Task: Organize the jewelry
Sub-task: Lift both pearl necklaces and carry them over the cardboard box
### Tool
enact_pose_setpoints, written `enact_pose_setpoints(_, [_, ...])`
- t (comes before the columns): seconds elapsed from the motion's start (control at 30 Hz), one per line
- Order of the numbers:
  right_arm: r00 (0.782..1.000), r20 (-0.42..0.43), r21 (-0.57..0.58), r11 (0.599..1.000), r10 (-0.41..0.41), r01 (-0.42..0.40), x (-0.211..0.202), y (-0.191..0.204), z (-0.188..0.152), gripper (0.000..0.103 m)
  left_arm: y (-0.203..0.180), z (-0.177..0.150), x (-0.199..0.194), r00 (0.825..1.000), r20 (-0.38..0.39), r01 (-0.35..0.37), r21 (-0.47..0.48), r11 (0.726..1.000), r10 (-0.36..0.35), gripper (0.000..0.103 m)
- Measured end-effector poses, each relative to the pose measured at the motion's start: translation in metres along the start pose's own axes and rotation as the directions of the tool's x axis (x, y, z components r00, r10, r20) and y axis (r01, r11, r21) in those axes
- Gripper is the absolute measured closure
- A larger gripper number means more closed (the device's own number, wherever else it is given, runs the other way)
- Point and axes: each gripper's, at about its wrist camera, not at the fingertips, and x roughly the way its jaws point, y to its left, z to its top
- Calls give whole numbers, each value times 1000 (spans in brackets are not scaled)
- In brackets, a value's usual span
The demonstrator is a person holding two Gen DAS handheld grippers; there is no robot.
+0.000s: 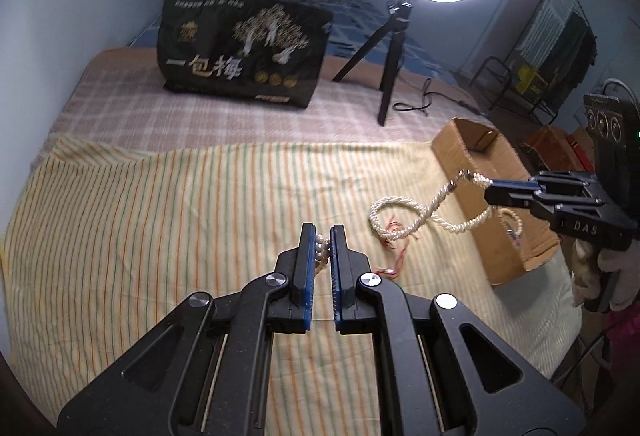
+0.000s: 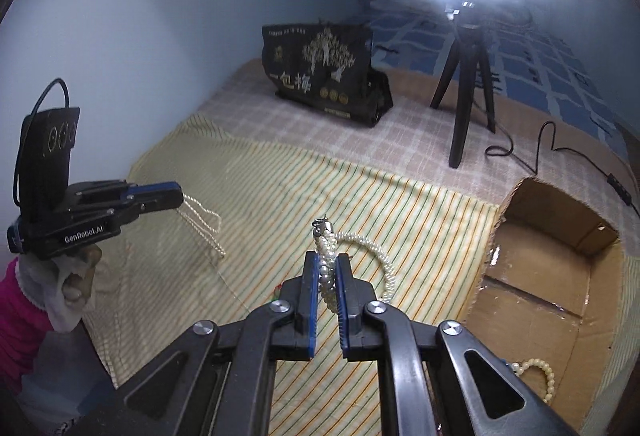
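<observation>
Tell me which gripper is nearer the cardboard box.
Right. The right gripper holds one end of the pearl necklace right at the cardboard box, over its near wall. The left gripper grips the other end farther out over the striped cloth.

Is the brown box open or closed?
Open. The box has no lid over it, so its bare floor shows, with a pearl bracelet lying inside near the front.
</observation>
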Motion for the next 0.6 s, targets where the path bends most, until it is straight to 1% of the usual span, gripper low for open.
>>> enact_pose_setpoints(0.33, [996, 81, -3, 999, -40, 41, -57, 3, 10, 98, -31, 14, -30, 999, 45, 21, 46, 999, -23, 98])
enact_pose_setpoints(0.6, [986, 157, 0, 999, -53, 54, -107, 5, 16, 98, -60, 23, -52, 997, 70, 38, 95, 995, -45, 98])
